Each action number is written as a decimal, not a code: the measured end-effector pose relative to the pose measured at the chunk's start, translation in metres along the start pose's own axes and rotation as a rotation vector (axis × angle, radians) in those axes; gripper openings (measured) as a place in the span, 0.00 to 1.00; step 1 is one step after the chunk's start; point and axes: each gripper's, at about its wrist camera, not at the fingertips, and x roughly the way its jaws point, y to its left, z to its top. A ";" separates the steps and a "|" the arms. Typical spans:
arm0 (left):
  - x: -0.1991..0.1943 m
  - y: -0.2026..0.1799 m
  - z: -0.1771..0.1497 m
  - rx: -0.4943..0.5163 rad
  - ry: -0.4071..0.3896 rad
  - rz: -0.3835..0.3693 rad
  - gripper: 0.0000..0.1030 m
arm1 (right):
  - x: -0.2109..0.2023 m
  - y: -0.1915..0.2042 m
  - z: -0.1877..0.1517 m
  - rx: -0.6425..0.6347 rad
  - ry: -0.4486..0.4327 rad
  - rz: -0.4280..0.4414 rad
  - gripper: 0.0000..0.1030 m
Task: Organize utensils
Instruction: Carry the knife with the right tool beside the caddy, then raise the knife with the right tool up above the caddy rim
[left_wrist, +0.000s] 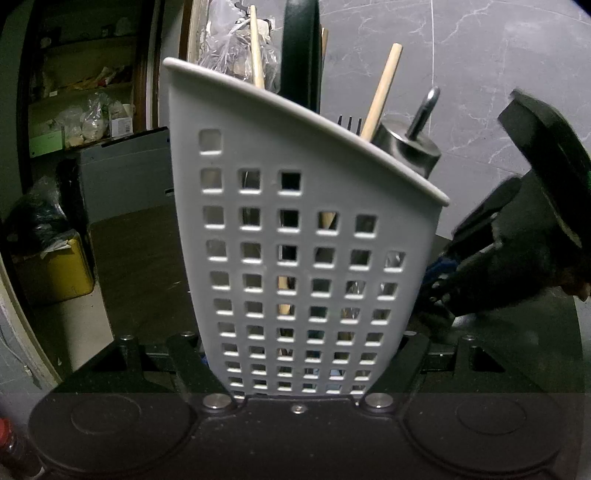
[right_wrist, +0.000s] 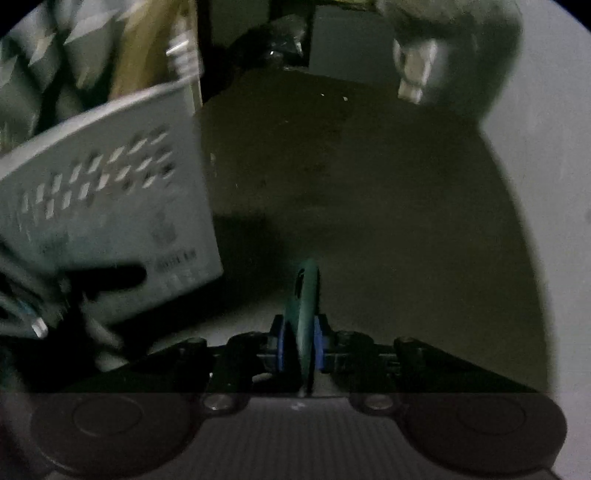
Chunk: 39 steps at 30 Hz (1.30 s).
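The left gripper (left_wrist: 299, 369) was clamped on the lower sides of a white perforated utensil holder (left_wrist: 295, 258), its fingers pressed against both side walls, and the holder stood tilted, its slanted rim (left_wrist: 332, 122) falling toward the right. The holder filled the middle of the left wrist view and left only narrow strips of dark tabletop (left_wrist: 140, 266) free on either side. To its left the table edge gave way to a pale floor with a yellow box (left_wrist: 59, 266) near shelves of bags; to its right the right gripper's black body (left_wrist: 517, 236) came close beside the holder's wall.

Inside the holder stood two wooden sticks (left_wrist: 380, 92), a dark flat utensil (left_wrist: 299, 55), the black tines of a fork (left_wrist: 350, 123) and a steel cup-shaped piece with a metal handle (left_wrist: 413, 147), all rising above the rim.

In the right wrist view, the right gripper (right_wrist: 301, 343) was closed on a thin teal utensil handle (right_wrist: 306, 295), the blue pads (right_wrist: 320, 347) pressing it on both sides. The holder (right_wrist: 110, 206) lay to its left, blurred, not touching the teal handle. Ahead and to the right the dark tabletop (right_wrist: 369, 206) lay open up to a curved edge against pale floor. A blurred grey and white object (right_wrist: 417, 70) lay at the far end; what it was could not be told.
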 end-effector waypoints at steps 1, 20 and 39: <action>0.000 0.000 0.000 0.000 0.000 0.000 0.73 | -0.001 0.018 -0.002 -0.113 -0.001 -0.106 0.13; -0.004 0.001 -0.006 0.003 -0.007 -0.005 0.73 | 0.007 -0.005 0.007 0.040 0.061 -0.011 0.12; -0.005 0.001 -0.007 0.006 -0.007 -0.002 0.73 | 0.005 -0.103 -0.023 0.476 0.043 0.217 0.12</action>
